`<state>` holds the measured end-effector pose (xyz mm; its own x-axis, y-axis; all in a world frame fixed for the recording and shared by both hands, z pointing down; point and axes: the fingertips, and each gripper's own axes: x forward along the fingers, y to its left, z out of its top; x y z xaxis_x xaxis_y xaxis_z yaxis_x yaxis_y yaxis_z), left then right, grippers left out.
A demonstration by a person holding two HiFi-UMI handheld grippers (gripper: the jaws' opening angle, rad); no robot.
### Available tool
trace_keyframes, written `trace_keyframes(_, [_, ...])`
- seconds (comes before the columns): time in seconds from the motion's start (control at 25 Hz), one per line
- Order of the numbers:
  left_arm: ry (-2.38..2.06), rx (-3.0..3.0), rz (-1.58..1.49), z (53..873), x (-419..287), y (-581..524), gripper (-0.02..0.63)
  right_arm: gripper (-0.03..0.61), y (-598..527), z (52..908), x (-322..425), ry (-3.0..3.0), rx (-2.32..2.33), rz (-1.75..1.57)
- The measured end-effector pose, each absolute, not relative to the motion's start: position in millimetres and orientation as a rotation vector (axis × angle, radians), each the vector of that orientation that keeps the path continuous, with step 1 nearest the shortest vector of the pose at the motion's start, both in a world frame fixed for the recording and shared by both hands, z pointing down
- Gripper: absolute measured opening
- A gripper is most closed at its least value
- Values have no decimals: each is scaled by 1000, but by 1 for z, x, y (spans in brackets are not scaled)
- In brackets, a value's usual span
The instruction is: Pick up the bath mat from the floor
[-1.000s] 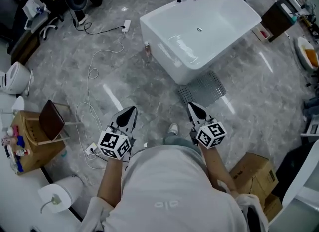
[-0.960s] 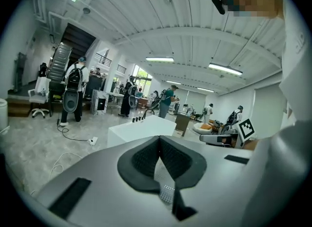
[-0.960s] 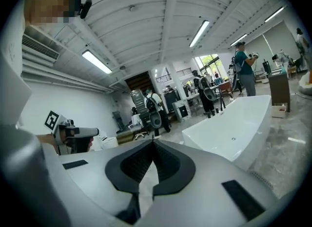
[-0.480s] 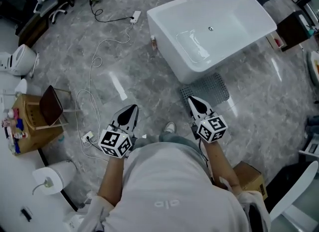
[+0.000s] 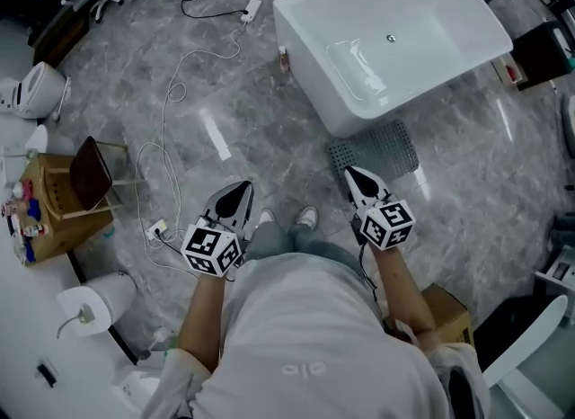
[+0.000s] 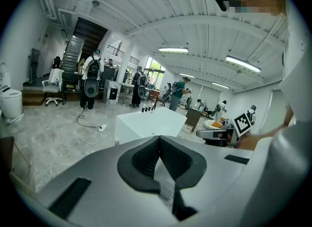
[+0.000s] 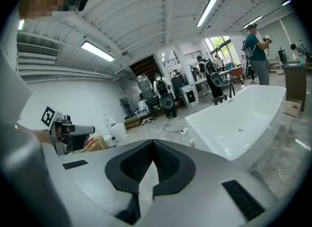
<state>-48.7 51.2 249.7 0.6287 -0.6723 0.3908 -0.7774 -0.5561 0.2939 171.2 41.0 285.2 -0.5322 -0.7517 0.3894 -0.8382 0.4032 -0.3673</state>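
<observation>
Looking down from the head view, the bath mat (image 5: 374, 150) lies flat on the floor (image 5: 269, 138), its far edge at the foot of the bathtub (image 5: 395, 40). It sits just past the tip of the right gripper (image 5: 357, 179), at that gripper's 12 o'clock. The left gripper (image 5: 235, 200) hangs well apart, at the mat's 8 o'clock. Neither touches the mat.

The step in hand looks like the reach. The right gripper would do well to spread its jaws before descending, then take the mat's near corner. Peeling upward should work better than dragging it flat.

The left gripper view shows its jaws pressed together on nothing, with the bathtub ahead at 12 o'clock.

The right gripper view shows its jaws pressed together and empty too. A sliver of perforated mat shows at 4 o'clock.
</observation>
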Motion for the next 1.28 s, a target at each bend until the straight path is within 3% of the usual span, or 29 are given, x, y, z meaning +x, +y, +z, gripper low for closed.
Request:
trace_keyframes(0.64, [-975, 2335, 434, 331, -81, 2, 17, 26, 10, 369, 155, -2234, 1502, 928])
trace_keyframes(1.28, [-867, 2183, 583, 486, -57, -33, 17, 28, 0, 524, 198, -1962, 1476, 1010])
